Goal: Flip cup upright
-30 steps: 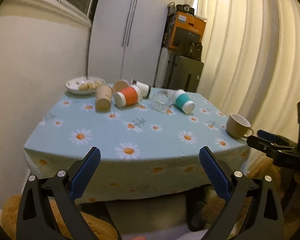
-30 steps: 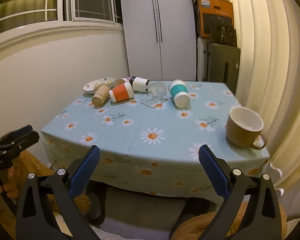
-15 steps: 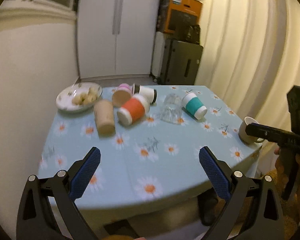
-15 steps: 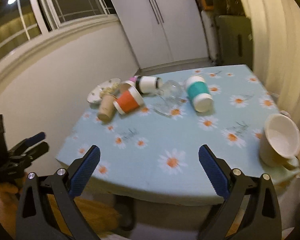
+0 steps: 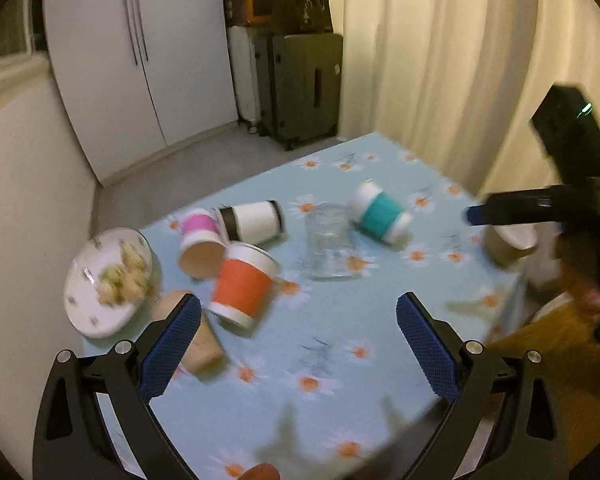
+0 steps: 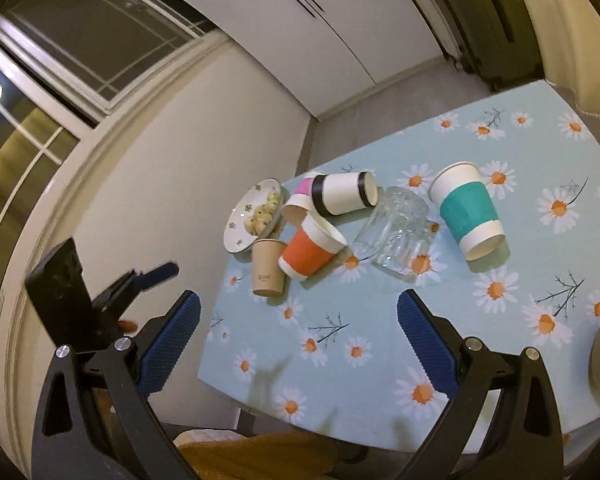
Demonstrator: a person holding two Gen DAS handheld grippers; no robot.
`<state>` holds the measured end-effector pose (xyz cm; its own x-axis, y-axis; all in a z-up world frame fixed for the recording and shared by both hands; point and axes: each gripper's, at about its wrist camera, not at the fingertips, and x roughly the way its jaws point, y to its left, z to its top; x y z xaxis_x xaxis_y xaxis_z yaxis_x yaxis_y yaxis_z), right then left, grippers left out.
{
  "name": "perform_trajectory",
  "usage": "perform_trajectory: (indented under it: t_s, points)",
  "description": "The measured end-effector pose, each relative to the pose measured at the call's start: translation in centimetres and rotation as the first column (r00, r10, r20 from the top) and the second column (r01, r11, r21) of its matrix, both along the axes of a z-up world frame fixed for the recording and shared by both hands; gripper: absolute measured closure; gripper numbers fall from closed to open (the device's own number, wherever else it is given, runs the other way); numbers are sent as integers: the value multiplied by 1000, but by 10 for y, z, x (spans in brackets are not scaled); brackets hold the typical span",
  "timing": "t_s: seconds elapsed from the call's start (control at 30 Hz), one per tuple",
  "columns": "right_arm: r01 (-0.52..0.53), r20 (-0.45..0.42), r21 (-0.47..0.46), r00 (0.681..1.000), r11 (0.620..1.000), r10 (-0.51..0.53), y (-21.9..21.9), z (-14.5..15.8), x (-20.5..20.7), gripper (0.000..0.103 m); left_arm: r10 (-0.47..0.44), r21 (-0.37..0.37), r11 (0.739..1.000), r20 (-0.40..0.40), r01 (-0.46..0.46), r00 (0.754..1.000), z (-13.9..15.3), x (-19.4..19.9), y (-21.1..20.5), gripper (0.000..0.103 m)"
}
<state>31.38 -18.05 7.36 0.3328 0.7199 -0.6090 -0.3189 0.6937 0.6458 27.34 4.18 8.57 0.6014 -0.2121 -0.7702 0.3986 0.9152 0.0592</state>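
Note:
Several paper cups lie on their sides on the daisy tablecloth [image 5: 340, 360]: an orange one [image 5: 242, 286], a pink one [image 5: 200, 242], a white one with black bands [image 5: 254, 220], a teal one [image 5: 380, 214] and a tan one [image 5: 198, 336]. A clear glass mug [image 5: 328, 240] lies among them. In the right wrist view I see the orange cup [image 6: 310, 250], teal cup [image 6: 470, 216], tan cup [image 6: 268, 266] and glass mug [image 6: 398, 232]. My left gripper [image 5: 298, 346] is open above the table, near the tan and orange cups. My right gripper [image 6: 298, 346] is open above the front edge.
A white plate of snacks [image 5: 108, 280] sits at the table's left corner. A beige ceramic mug [image 5: 508, 242] stands upright at the right edge, partly behind the right gripper's body [image 5: 572, 196]. Curtains hang behind the table on the right; a wall runs along the left.
Both grippers have risen and moved forward over the table, now looking down on the cups. Both stay open. The cups have not moved.

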Motion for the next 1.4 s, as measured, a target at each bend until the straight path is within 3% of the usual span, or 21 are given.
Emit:
perform_trajectory:
  t_s: [0.07,0.13,0.17,0.33,0.63,0.97,1.07,1.13,1.4]
  points:
    - [-10,-28,13,1000,1000,11,-2,-8,6,5,-29,78,996,-39,32,999,-13,22,-2,13]
    - [-12,-51,22,999,1000,13,-3,-18,11,5,-43,94,994,-105,53,994,-27,45,0,25]
    - [-11,-61,23,998,1000,13,-4,-24,13,5,-50,102,993,-130,64,990,-32,53,0,26]
    - [-17,-122,36,992,999,21,-9,-52,22,5,-66,166,980,-246,110,967,-64,89,-3,26]
    - [0,-173,30,985,1000,5,-24,-65,34,5,-22,213,971,-382,112,924,-113,137,4,26]
    - [-1,-177,-4,984,1000,1,-31,-68,31,5,-32,201,970,-448,135,893,-135,153,7,27]
    - [4,-181,-3,983,1000,-4,-32,-67,31,5,-26,220,965,-457,141,889,-139,156,4,32]
    - [8,-180,-9,984,1000,-10,-33,-66,30,5,-19,240,960,-463,146,886,-145,156,-1,41]
    - [18,-162,-11,987,1000,-20,-38,-60,27,5,-13,263,953,-455,148,891,-139,147,-13,42]
